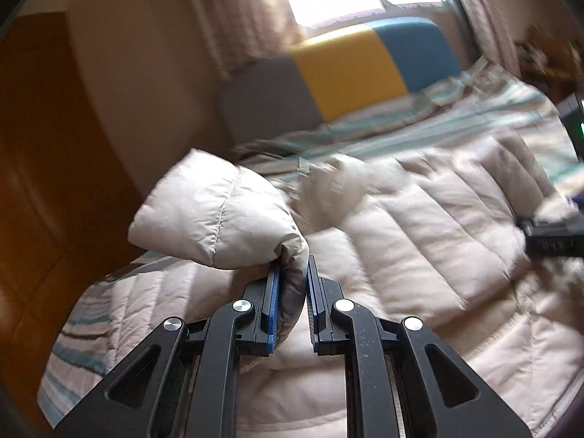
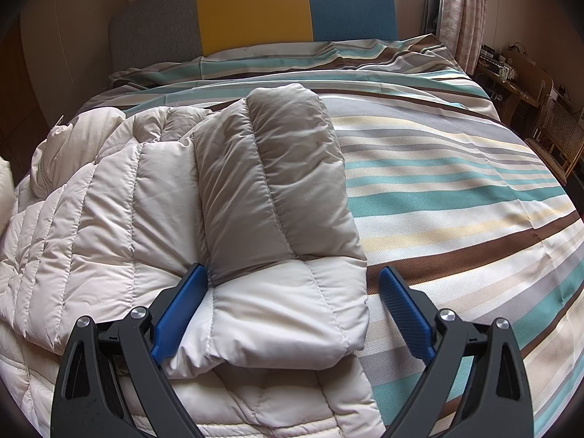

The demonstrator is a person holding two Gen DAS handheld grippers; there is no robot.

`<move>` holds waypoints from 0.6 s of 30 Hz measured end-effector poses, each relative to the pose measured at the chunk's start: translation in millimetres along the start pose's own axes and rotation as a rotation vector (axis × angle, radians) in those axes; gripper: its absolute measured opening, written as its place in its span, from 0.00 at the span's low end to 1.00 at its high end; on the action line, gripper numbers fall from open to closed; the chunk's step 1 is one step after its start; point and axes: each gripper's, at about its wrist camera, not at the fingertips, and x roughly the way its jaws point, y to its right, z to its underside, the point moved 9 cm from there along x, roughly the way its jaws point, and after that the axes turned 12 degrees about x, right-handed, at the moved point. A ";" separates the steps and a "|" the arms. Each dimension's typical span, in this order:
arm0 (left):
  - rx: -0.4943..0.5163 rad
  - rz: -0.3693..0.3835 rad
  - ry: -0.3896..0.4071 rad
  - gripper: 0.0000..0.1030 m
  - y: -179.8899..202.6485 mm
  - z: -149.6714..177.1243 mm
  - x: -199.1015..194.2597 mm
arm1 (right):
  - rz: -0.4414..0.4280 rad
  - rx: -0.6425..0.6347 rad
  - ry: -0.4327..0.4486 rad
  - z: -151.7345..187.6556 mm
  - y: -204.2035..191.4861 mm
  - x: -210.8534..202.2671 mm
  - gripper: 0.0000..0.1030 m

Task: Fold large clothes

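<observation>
A cream quilted down jacket (image 2: 109, 197) lies on the striped bed (image 2: 456, 189). My left gripper (image 1: 294, 273) is shut on the cuff end of one sleeve (image 1: 215, 215), which it holds lifted above the jacket's body (image 1: 419, 248). The other sleeve (image 2: 277, 182) lies folded across the jacket's right side. My right gripper (image 2: 292, 288) hangs just above that sleeve's cuff, its blue pads (image 2: 182, 310) spread wide on either side and not touching it. Its black tip (image 1: 551, 235) shows blurred at the right edge of the left wrist view.
A headboard (image 2: 255, 11) in grey, yellow and blue stands at the far end of the bed under a curtained window. A wooden desk and chair (image 2: 547, 116) stand to the right. A brown wooden wall (image 1: 43, 182) lies off the bed's left side.
</observation>
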 end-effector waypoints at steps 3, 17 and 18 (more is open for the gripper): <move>0.078 0.067 -0.041 0.13 26.3 2.8 9.2 | 0.000 0.000 -0.001 0.1 0.5 0.0 0.92; -0.039 0.262 0.083 0.61 13.4 -2.9 -33.1 | 0.008 -0.002 0.001 -0.9 -0.2 -0.1 0.93; -0.088 0.261 0.065 0.61 -0.4 1.4 -29.1 | 0.009 -0.001 0.001 -0.9 0.5 -0.3 0.94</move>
